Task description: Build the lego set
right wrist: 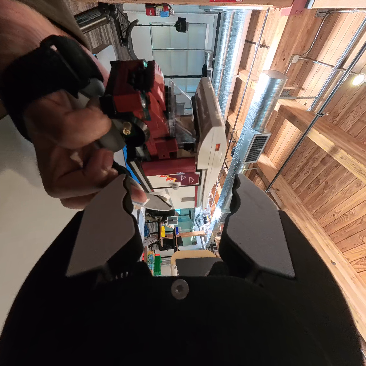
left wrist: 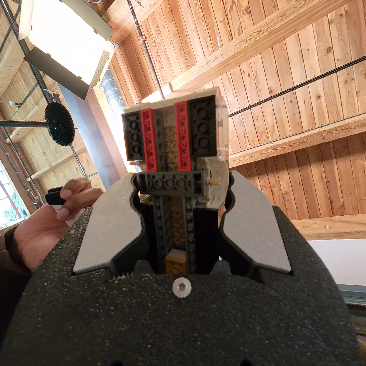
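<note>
Under a wooden plank ceiling (left wrist: 277, 59), the left gripper's (left wrist: 181, 186) jaws clamp a brick-built vehicle (left wrist: 172, 138); the right gripper's (right wrist: 182, 190) jaws gape wide.

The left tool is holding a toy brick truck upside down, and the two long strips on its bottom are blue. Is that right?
Not quite. In the left wrist view, the two long strips on the underside of the brick truck are red, not blue. The rest holds: the left tool grips the truck with its underside facing the camera.

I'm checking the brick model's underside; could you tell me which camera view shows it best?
The left wrist view: the brick model faces it underside-on, between the left gripper's fingers. The right wrist view shows only its red and white side.
</note>
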The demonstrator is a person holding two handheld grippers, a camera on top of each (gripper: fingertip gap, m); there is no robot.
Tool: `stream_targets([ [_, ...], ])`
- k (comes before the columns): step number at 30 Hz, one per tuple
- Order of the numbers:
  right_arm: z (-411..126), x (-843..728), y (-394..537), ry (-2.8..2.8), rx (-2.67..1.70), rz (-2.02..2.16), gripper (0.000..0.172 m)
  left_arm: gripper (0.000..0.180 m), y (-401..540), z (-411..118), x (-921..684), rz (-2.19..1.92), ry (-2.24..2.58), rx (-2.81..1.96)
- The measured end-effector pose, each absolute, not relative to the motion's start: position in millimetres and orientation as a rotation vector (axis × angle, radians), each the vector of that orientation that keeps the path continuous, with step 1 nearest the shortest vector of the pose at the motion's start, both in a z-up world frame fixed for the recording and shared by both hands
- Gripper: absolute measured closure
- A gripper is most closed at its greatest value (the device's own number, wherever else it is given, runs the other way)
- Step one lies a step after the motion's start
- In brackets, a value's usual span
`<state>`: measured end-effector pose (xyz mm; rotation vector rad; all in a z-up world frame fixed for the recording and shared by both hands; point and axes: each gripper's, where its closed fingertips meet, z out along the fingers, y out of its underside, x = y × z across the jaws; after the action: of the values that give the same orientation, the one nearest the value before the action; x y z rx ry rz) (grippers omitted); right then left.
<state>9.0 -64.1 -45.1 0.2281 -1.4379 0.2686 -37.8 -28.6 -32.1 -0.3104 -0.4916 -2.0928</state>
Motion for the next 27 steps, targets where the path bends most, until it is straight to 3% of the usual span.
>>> stream_targets([
  [6,-43,15,-67,-1.447,0.198,0.264,0.075,0.095,-31,-30,-36,-2.09,-0.499,-0.303],
  [15,-53,42,-105,-1.474,0.218,0.266,0.094,0.095,-28,-37,-44,-2.074,-0.543,-0.289],
  [27,-62,36,-104,-1.561,0.254,0.115,0.1,0.095,-29,-38,-37,-2.056,-0.535,-0.345],
])
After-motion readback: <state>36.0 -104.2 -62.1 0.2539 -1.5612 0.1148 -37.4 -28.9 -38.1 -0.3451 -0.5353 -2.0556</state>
